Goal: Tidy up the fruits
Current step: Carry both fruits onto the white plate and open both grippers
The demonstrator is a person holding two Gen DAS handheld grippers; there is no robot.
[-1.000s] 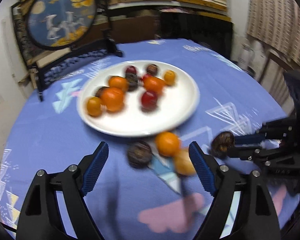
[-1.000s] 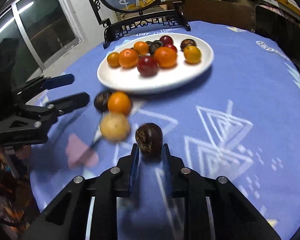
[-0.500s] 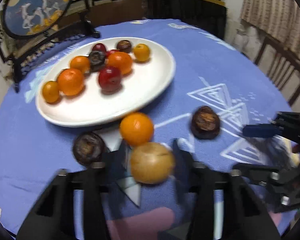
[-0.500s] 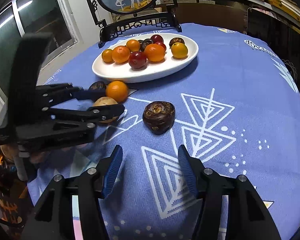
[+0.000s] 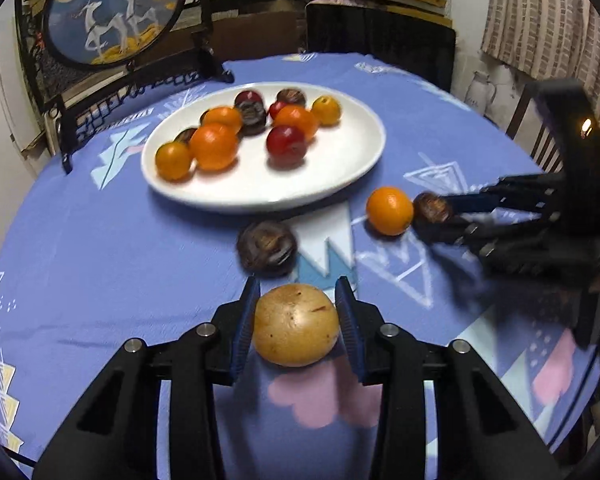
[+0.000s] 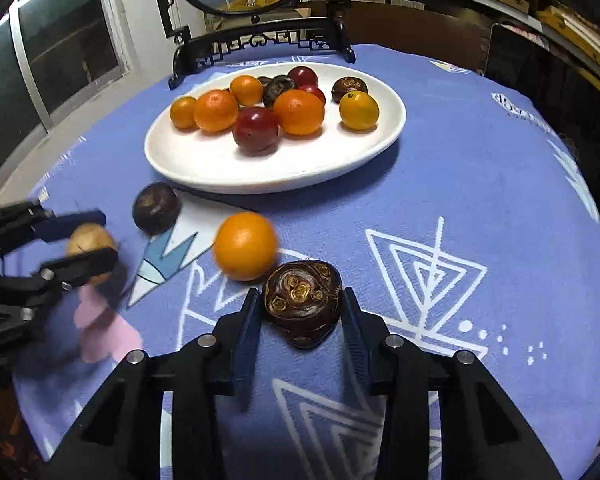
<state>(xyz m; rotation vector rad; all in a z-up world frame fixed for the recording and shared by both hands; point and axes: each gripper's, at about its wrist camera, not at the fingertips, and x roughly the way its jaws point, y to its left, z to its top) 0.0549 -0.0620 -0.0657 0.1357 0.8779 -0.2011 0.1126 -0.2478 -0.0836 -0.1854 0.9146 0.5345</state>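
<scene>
My left gripper (image 5: 296, 312) is shut on a yellow-brown round fruit (image 5: 296, 324) just above the blue tablecloth; the same pair shows in the right wrist view, left gripper (image 6: 88, 240) around the fruit (image 6: 90, 240). The jaws of my right gripper (image 6: 302, 310) are closing, and their pads touch both sides of a dark wrinkled fruit (image 6: 302, 304) lying on the cloth. Between the grippers lie a loose orange (image 6: 245, 246) and a second dark fruit (image 6: 156, 208). Behind them, a white plate (image 6: 340, 168) carries several oranges, red plums and dark fruits.
A round painted screen on a black carved stand (image 5: 112, 12) stands at the table's far edge behind the plate. A window (image 6: 60, 48) is off to the left, shelves and a dark chair back (image 5: 380, 44) beyond the table. The round table's edge curves close on both sides.
My left gripper went from wide open to shut on the yellow-brown fruit. My right gripper let the dark wrinkled fruit go, opened, and has closed in around it again beside the orange.
</scene>
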